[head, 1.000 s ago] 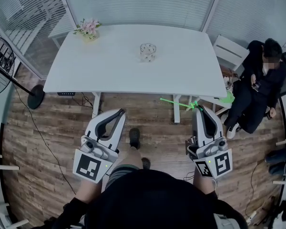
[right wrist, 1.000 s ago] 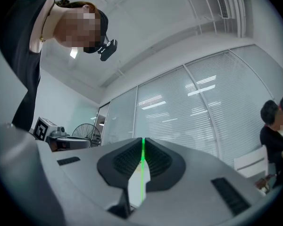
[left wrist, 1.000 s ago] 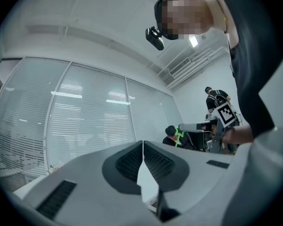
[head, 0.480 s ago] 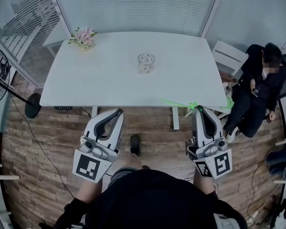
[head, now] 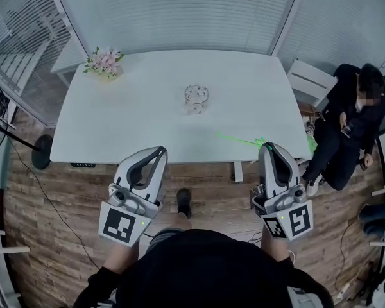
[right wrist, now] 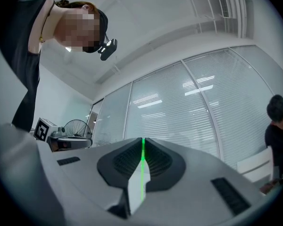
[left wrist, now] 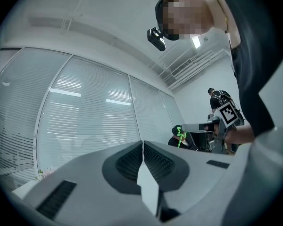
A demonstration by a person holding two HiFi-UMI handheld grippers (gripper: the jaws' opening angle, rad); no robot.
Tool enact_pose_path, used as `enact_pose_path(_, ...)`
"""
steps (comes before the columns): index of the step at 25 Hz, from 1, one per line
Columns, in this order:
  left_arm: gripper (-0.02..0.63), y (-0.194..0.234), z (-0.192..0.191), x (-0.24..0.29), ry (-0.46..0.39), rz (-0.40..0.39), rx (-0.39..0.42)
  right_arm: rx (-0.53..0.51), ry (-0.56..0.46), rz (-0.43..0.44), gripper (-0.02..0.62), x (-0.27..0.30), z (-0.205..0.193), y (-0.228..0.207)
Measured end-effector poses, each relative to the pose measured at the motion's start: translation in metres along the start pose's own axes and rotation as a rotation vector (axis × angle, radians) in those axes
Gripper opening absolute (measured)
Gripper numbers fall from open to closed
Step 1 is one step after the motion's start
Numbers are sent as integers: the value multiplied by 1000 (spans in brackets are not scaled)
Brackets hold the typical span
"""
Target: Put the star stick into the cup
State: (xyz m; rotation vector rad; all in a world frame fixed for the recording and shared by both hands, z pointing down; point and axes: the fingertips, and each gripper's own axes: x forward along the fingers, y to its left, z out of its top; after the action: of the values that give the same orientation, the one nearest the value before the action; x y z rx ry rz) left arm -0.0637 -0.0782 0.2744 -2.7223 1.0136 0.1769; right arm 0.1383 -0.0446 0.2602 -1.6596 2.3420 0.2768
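On the table (head: 128,114) the cup (head: 196,99) stands mid-top, well ahead of my right claw (head: 265,145), which is clamped on the thin star stick (head: 239,137) while my left claw (head: 162,150) is closed and empty; held seemingly crosswise, the stick could knock the cup over.

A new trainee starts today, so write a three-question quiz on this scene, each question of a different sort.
1. True or false: the star stick already stands in the cup.
2. Fill in: the fingers of the ____ gripper are shut on the stick.
3. What stands at the far left corner of the table? A. flowers B. a laptop C. a kettle

Key: 1 false, it is outside the cup; 2 the right gripper; 3 A.
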Motion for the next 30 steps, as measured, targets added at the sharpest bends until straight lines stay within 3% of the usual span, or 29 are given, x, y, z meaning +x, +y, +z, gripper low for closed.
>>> enact_pose_path(30, 18, 124, -36, 97, -4, -80, -6, -10, -9, -62, 21, 139, -37, -37)
